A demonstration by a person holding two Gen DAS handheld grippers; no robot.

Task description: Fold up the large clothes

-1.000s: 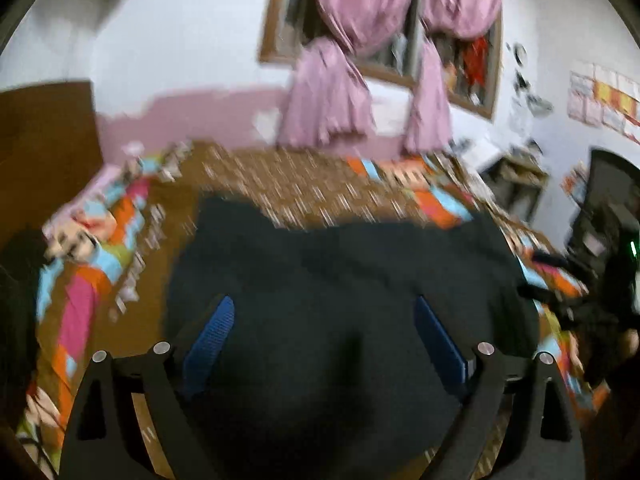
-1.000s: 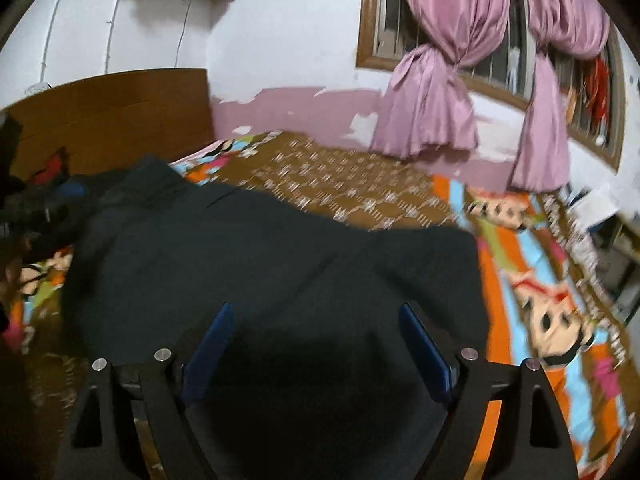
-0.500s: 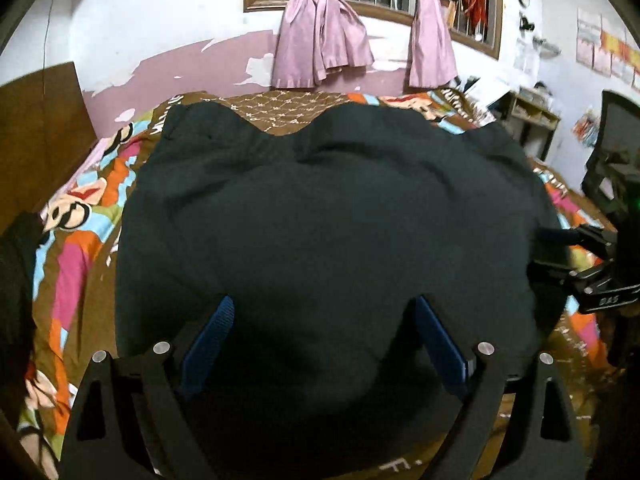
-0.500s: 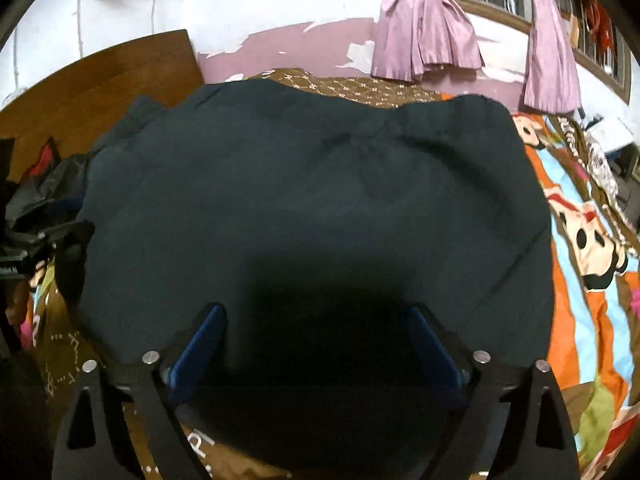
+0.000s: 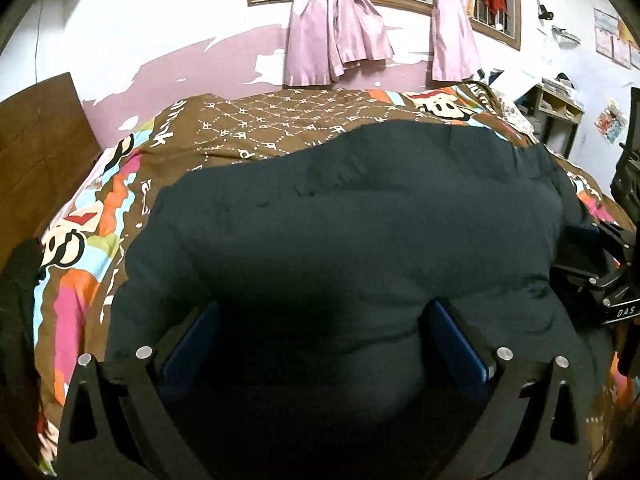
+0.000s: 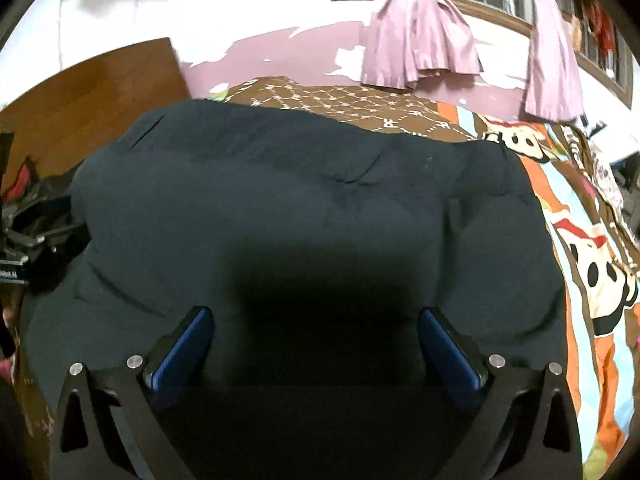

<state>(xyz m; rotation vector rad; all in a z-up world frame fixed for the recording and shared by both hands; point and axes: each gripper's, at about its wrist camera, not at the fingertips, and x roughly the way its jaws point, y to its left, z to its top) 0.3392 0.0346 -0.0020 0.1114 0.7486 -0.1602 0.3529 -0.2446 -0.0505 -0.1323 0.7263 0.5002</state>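
While the left wrist view looks down its own fingers, the left hand-held gripper [image 5: 320, 340] has its jaws spread wide, blue pads [image 5: 192, 344] well apart, nothing pinched between them. The dark garment [image 5: 352, 232] fills the frame under and ahead of the fingers, lying spread on the bed [image 5: 256, 120] with its patterned brown and multicolour cover. The garment's far edge is wavy, with brown cover showing beyond it. Soft creases run across the cloth. The other hand-held gripper's black frame sits at the right edge, at the garment's side. Pink curtains [image 5: 336, 36] hang at the window on the far wall; a wooden headboard [image 5: 40, 148] is at left.

Right wrist view: the right hand-held gripper [image 6: 314, 346] is likewise wide open, blue pads [image 6: 182, 348] apart, gripping nothing. Same dark garment [image 6: 304, 208] lies flat beneath it and ahead, covering most of the bed [image 6: 580, 248]. A small pucker sits near the cloth's middle. Cartoon-print cover is exposed along the right. The left tool's black body shows at the left edge, beside the garment. Curtains [image 6: 420, 36] and headboard [image 6: 92, 92] are behind.
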